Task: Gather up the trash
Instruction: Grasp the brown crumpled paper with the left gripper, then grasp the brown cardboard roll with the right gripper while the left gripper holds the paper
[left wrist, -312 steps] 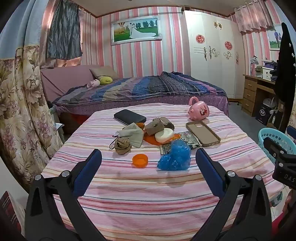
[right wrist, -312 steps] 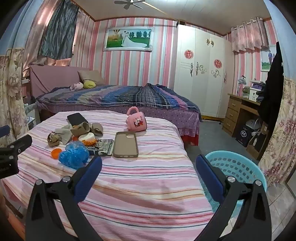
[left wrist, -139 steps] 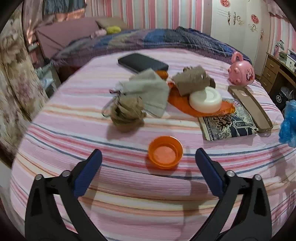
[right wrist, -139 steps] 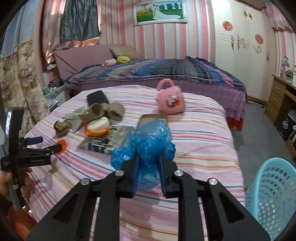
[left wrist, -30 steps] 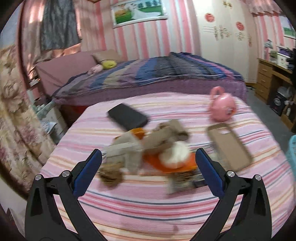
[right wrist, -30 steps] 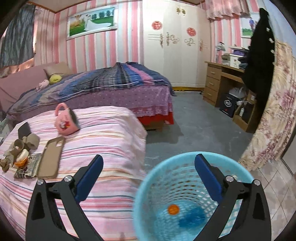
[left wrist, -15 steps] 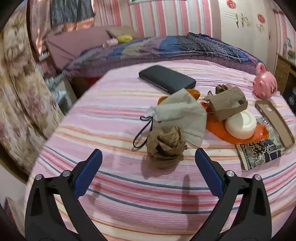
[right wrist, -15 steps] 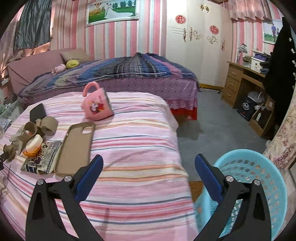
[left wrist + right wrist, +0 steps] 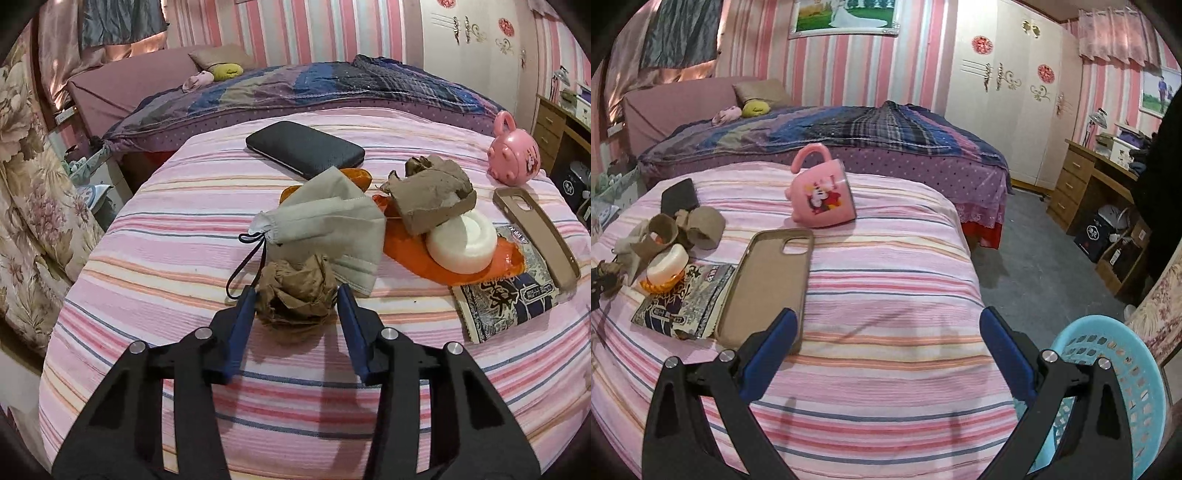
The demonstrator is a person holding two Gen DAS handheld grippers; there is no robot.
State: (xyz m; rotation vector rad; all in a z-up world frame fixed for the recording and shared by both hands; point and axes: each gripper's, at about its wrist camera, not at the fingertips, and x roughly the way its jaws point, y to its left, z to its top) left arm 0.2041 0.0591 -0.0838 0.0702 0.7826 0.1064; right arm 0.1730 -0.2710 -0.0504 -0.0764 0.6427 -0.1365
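Striped bedspread [image 9: 155, 206], clutter mid-bed. Crumpled brown paper ball [image 9: 297, 291] sits between left gripper [image 9: 297, 295] fingers, jaws closing, pads just meeting it. Light, soft, crushable; pinch across middle. Right gripper [image 9: 888, 332] spread wide, empty, near basket [image 9: 1123, 369].

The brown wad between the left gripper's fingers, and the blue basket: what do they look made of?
Brown wad: seemingly crumpled kraft paper, matte, with sharp creases; the left gripper is closing around it. Blue basket: apparently moulded plastic, smooth and slightly glossy, its wall pierced by regular holes.
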